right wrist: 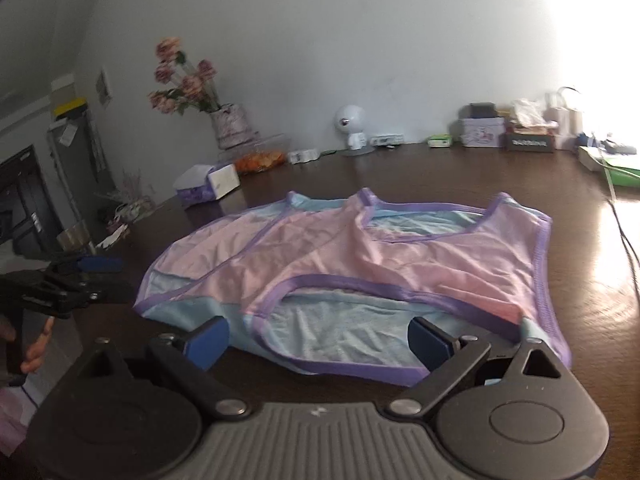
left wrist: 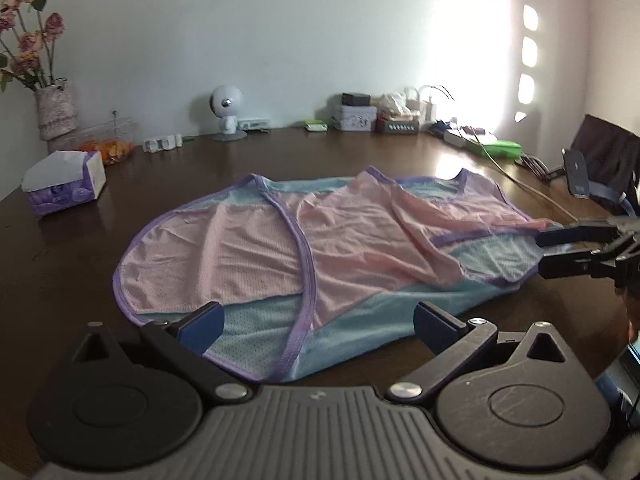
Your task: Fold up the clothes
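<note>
Blue-padded fingers of the left gripper [left wrist: 316, 326] stand wide apart just above the near edge of the garment, closing on nothing; its left pad [left wrist: 202, 328] overlaps the mesh hem in the left wrist view. Between them lies a sleeveless mesh top [left wrist: 320, 248], pink on the upper layer, pale blue on the lower, bound in purple trim, spread mostly flat on the dark wooden table [left wrist: 80, 264] with some wrinkles and one pink panel lapped over another.

At the garment's right side the right gripper [left wrist: 540, 252] reaches in from the edge of the frame, its two dark fingers parted at the cloth's border. From its own camera the right gripper [right wrist: 318, 340] is likewise spread wide and holds nothing, one pad on either side of the blue lower layer at the armhole opening of the top [right wrist: 360, 264]. In that view the left gripper [right wrist: 108, 276] shows at the left, with a hand [right wrist: 36, 348] below it.

Farther back on the table sit a tissue box [left wrist: 64, 186], a clear bowl of orange pieces [left wrist: 108, 146], a vase of pink roses [left wrist: 54, 110], a small white robot figure [left wrist: 226, 114] and a row of boxes and tins [left wrist: 376, 114] against the white wall.
</note>
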`<state>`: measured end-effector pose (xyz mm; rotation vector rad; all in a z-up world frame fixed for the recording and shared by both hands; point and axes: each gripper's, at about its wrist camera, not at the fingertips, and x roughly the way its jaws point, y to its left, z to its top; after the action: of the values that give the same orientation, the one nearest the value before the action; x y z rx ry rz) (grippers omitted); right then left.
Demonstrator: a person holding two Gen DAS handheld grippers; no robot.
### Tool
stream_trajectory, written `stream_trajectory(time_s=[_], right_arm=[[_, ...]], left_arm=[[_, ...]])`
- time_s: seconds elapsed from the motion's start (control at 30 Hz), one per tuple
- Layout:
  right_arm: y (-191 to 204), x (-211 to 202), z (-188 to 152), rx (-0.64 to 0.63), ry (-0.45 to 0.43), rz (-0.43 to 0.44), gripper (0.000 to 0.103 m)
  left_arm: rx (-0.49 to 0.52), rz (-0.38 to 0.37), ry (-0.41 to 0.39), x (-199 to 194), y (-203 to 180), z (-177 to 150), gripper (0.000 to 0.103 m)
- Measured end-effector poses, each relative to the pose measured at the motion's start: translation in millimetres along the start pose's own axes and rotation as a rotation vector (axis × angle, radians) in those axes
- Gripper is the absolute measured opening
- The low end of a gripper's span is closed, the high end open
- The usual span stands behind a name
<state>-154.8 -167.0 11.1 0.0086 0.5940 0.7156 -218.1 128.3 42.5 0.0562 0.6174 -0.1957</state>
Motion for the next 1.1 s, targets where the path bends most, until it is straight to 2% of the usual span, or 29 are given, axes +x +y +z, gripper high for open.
stream_trajectory(time_s=[0.07,0.13,0.17,0.27,0.33,0.37,0.4,0.43,0.47,0.5,0.63,0.8,0.93,1.0,1.07,1.1], right_arm=[[12,9,3,-0.045,0.038,0.007,0.088],[24,18,6,-0.089,0.076,0.013,0.074],[30,23,8,-0.112,0.095,0.016,0.071],[46,37,12,-0.174,0.151,0.023,0.047],[46,28,11,-0.2,0.147,0.0,0.024],[47,28,10,-0.217,0.145,-0.024,0.019],[47,29,10,-0.223,0.147,-0.038,0.012],[46,29,11,-0.217,0.153,-0.041,0.008],[45,29,13,-0.212,0.159,-0.042,0.006],[45,29,14,-0.208,0.166,-0.043,0.003],[38,36,25,-0.184,0.187,-0.048,0.002],[14,61,54,-0.138,0.201,-0.061,0.001],[-5,81,78,-0.101,0.212,-0.071,0.001],[-15,91,90,-0.082,0.217,-0.076,0.002],[-24,102,101,-0.064,0.223,-0.081,0.012],[-29,107,107,-0.054,0.226,-0.087,0.015]], left_arm=[[0.005,-0.048,0.023,1,8,-8,0.103],[0.021,-0.072,0.024,1,18,-15,0.102],[0.022,-0.079,0.026,1,23,-16,0.1],[0.022,-0.103,0.042,8,36,-16,0.086],[0.041,-0.113,0.059,14,42,-17,0.072],[0.07,-0.113,0.045,14,42,-18,0.061],[0.08,-0.114,0.039,15,44,-17,0.043],[0.085,-0.117,0.036,15,45,-16,0.033],[0.085,-0.125,0.038,16,48,-14,0.013],[0.084,-0.134,0.042,17,51,-11,0.008],[0.103,-0.161,0.047,18,60,6,0.007],[0.135,-0.184,0.054,27,79,53,0.007],[0.182,-0.186,0.075,63,97,92,0.007],[0.174,-0.158,0.14,93,108,103,0.015],[0.146,-0.132,0.191,106,123,104,0.022],[0.129,-0.123,0.186,103,132,102,0.025]])
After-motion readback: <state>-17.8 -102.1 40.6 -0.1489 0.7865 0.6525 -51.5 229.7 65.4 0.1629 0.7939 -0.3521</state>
